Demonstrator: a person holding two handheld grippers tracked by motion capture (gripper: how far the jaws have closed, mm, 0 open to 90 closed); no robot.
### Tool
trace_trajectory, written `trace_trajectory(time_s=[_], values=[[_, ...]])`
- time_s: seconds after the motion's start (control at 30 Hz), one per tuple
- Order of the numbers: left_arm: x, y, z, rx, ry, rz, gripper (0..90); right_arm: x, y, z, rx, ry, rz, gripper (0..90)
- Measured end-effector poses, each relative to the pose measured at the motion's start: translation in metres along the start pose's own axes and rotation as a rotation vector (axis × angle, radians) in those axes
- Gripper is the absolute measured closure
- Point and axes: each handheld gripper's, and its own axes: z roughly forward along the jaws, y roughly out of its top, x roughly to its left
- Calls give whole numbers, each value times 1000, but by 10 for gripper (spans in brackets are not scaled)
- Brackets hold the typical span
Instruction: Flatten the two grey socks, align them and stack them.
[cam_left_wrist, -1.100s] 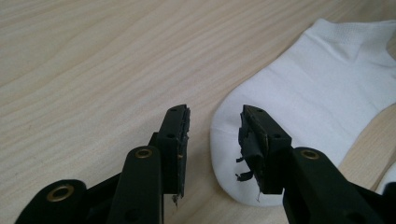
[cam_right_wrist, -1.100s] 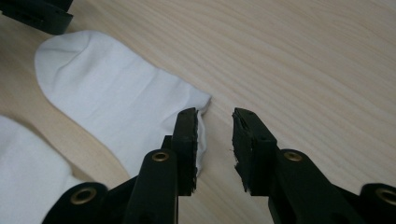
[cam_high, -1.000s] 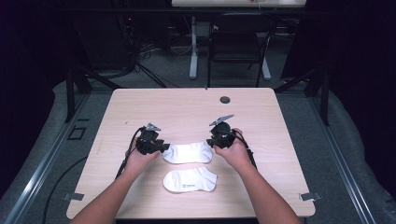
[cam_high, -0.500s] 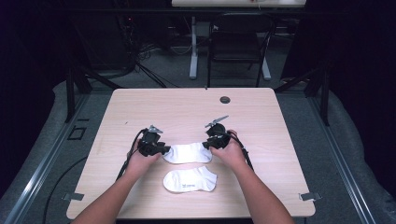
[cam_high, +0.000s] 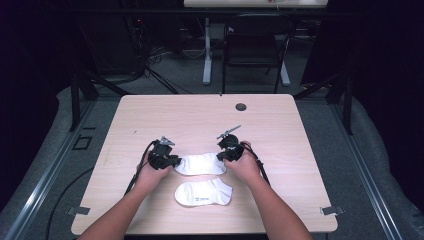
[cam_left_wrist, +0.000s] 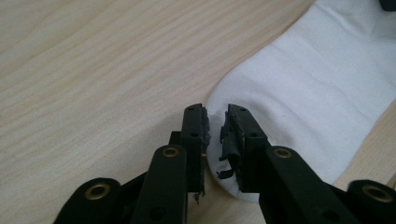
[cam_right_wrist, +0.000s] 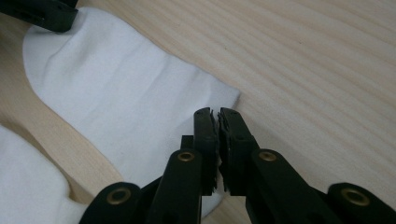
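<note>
Two white socks lie on a light wooden table (cam_high: 280, 125). The far sock (cam_high: 200, 163) lies flat, stretched from side to side between the two grippers. The near sock (cam_high: 204, 192) lies just in front of it, closer to the person, and nothing touches it.

The left gripper (cam_high: 167, 161) sits at the left end of the far sock. In the left gripper view, the left gripper (cam_left_wrist: 215, 128) has its two black jaws around the rounded tip of the sock (cam_left_wrist: 317, 88). The jaws have just been closing, and a bit of white cloth is pinched between them — the pads press on it from both sides, with only a thin gap left.

The right gripper (cam_high: 226, 151) sits at the right end of the same sock. In the right gripper view, the right gripper (cam_right_wrist: 215, 122) has its jaws almost together. They have just been closing too, and the edge of the sock (cam_right_wrist: 126, 93) is squeezed between them, near its corner. The other gripper's black tip shows far off at the top left of that view, at the sock's other end. A bit of the near sock (cam_right_wrist: 28, 186) shows at the bottom left.

The person's two hands hold the grippers low, close to the table top. A small dark round hole (cam_high: 241, 106) sits in the table near the far edge, well away from the socks.
</note>
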Motion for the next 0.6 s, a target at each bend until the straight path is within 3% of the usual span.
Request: trace_trajectory(time_s=[0.17,0.6], values=[[-2,0,0,3,-16,18,872,1,0,-2,10,7,-13,871],[-4,4,-4,-1,-17,33,886,2,0,-12,-32,20,-1,875]])
